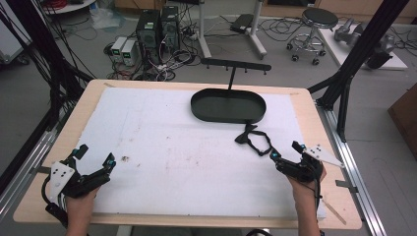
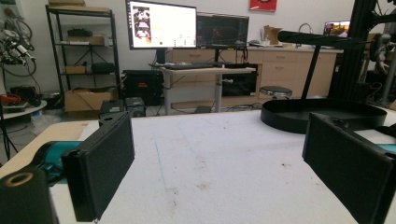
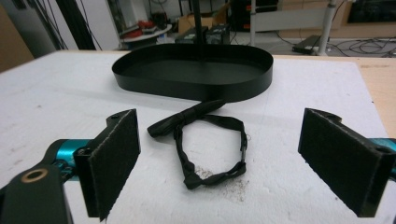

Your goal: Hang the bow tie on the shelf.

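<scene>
Right hand-held gripper [image 3: 219,163] nearest, jaws spread wide, nothing between them, aimed at black strap [image 3: 212,144]. Strap lies looped on white tabletop [image 1: 162,147], just in front of black oval tray [image 1: 228,105], touching neither jaw. Left hand-held gripper [image 1: 93,162] also spread, empty, well apart at tabletop's near left. To do it well, I'd say: come in low, straddle 1 thick bunched section, close squarely so thin webbing doesn't slip out.

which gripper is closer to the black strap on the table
Right. The right gripper sits open just short of the black strap, which lies ahead between its jaws. The left gripper is open at the table's far left, well away.
</scene>
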The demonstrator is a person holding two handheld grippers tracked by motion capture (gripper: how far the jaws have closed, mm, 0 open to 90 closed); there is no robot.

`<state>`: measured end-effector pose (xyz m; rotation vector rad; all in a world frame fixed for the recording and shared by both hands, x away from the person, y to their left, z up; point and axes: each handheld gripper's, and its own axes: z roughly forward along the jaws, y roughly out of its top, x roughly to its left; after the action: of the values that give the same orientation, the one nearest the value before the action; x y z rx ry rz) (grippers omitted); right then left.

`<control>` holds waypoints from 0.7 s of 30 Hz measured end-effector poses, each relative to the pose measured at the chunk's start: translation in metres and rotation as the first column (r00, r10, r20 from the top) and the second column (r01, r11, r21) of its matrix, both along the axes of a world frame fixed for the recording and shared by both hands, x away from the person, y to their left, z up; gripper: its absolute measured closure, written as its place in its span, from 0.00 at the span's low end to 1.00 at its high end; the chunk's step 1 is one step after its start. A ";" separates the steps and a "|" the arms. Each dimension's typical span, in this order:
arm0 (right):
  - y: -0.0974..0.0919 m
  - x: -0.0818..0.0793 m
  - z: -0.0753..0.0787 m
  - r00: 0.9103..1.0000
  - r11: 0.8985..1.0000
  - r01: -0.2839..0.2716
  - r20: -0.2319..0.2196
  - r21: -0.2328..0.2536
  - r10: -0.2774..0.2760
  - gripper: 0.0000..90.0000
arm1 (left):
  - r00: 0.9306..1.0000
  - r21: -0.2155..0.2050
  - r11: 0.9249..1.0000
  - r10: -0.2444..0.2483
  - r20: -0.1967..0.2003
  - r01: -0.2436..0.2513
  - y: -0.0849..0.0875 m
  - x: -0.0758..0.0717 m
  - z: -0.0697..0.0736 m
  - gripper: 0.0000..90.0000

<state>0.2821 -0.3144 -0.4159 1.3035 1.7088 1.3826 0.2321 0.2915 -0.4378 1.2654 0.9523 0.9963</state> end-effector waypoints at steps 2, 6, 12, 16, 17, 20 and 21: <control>0.002 0.008 0.002 1.000 1.000 -0.001 -0.019 -0.020 0.001 0.13 | 1.000 0.001 1.000 -0.001 0.000 0.001 0.000 0.000 0.000 0.11; 0.005 0.025 0.005 0.998 0.998 0.008 -0.063 -0.054 -0.012 0.14 | 1.000 0.000 1.000 -0.001 0.002 0.001 0.000 0.000 0.001 0.11; 0.006 0.055 -0.008 0.987 0.998 0.014 -0.156 -0.067 -0.024 0.17 | 1.000 -0.021 1.000 -0.002 0.004 0.002 0.003 -0.002 0.002 0.11; 0.006 0.069 -0.016 0.976 0.996 0.029 -0.212 -0.082 -0.046 0.21 | 1.000 -0.022 1.000 -0.003 0.001 0.003 0.003 -0.001 0.001 0.11; 0.006 0.071 -0.017 0.975 0.996 0.032 -0.215 -0.089 -0.050 0.24 | 1.000 -0.024 1.000 -0.003 0.003 0.003 0.002 0.000 0.001 0.11; 0.008 0.077 -0.015 0.972 0.993 0.030 -0.228 -0.111 -0.055 0.29 | 1.000 -0.022 1.000 -0.005 -0.001 0.005 0.001 0.001 0.000 0.11; 0.010 0.079 -0.014 0.968 0.992 0.029 -0.242 -0.124 -0.059 0.31 | 1.000 -0.022 1.000 -0.005 -0.001 0.005 0.001 0.001 0.000 0.11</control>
<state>0.3608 -0.3045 -0.4304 1.4844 1.8805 1.1122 0.2330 0.2928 -0.4375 1.2497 0.9584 0.9786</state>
